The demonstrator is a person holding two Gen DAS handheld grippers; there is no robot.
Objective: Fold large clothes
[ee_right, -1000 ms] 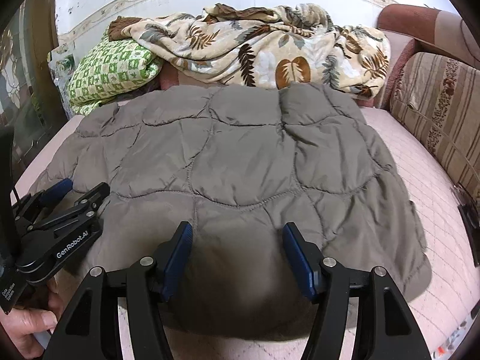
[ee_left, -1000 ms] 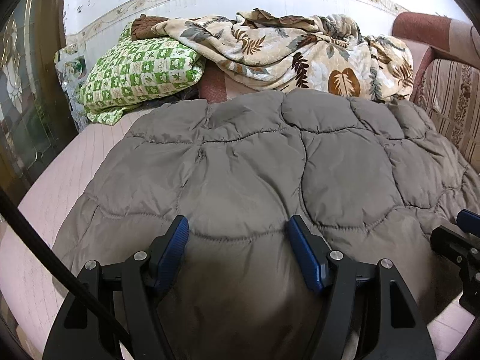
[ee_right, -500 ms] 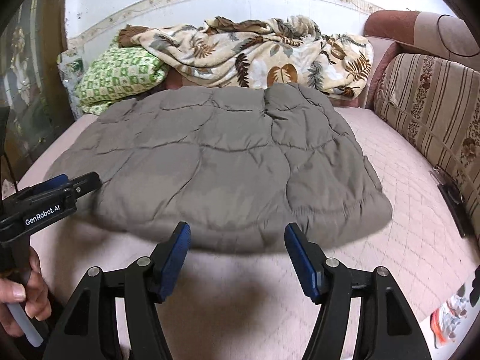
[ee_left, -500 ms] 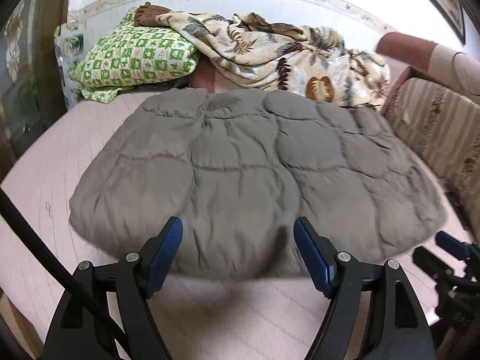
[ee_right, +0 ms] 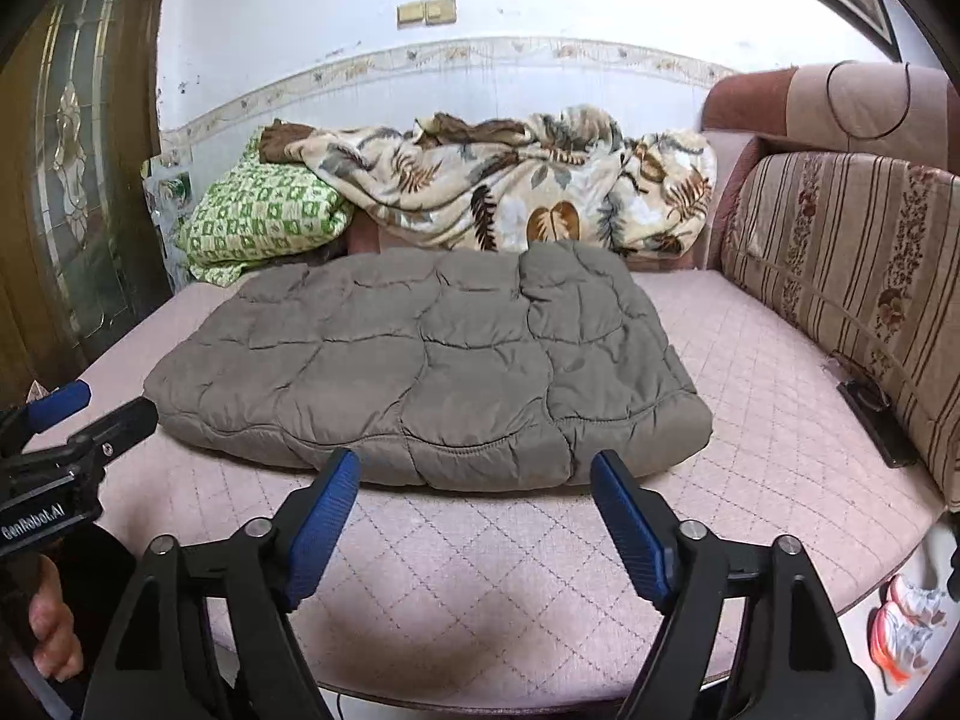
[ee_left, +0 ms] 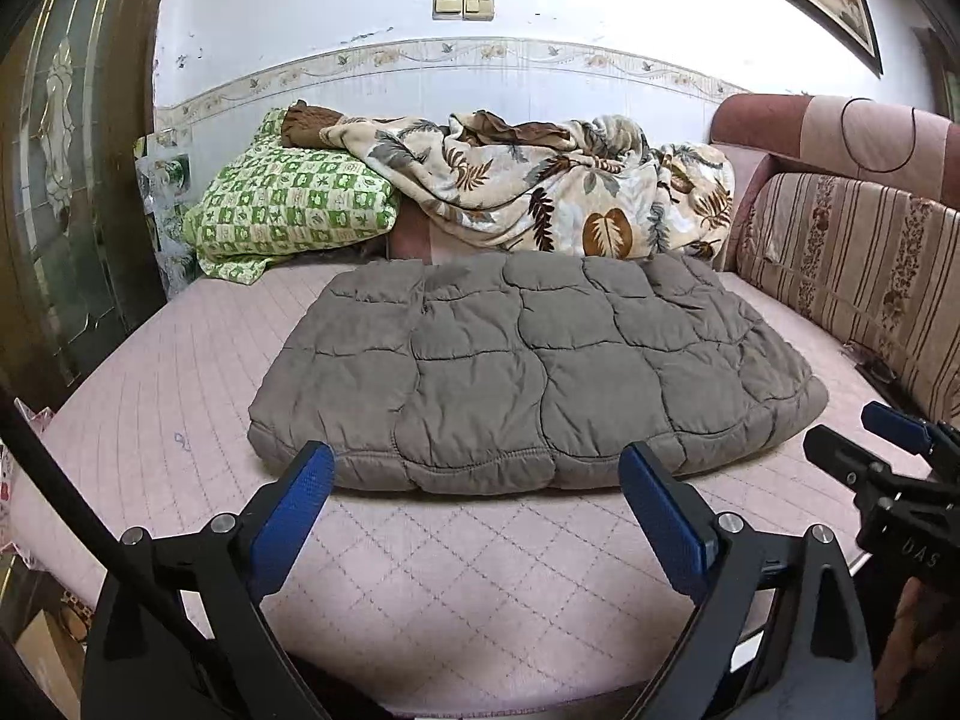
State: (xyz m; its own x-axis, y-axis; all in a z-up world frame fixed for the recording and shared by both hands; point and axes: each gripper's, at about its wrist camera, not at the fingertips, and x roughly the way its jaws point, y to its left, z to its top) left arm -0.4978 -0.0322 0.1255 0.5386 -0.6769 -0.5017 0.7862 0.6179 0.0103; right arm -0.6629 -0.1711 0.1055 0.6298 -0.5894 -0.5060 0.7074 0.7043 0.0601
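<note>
left gripper [ee_left: 474, 495] wide open, holding nothing, above the bed's near edge; right gripper [ee_right: 474, 504] wide open, empty, beside it | gray quilted coat [ee_left: 528, 372] folded flat mid-bed [ee_left: 456, 588], just beyond both grippers, touching neither | behind: green pillow [ee_left: 288, 210]; leaf-print blanket [ee_left: 540, 186]; striped cushion [ee_left: 852, 264] at right
</note>
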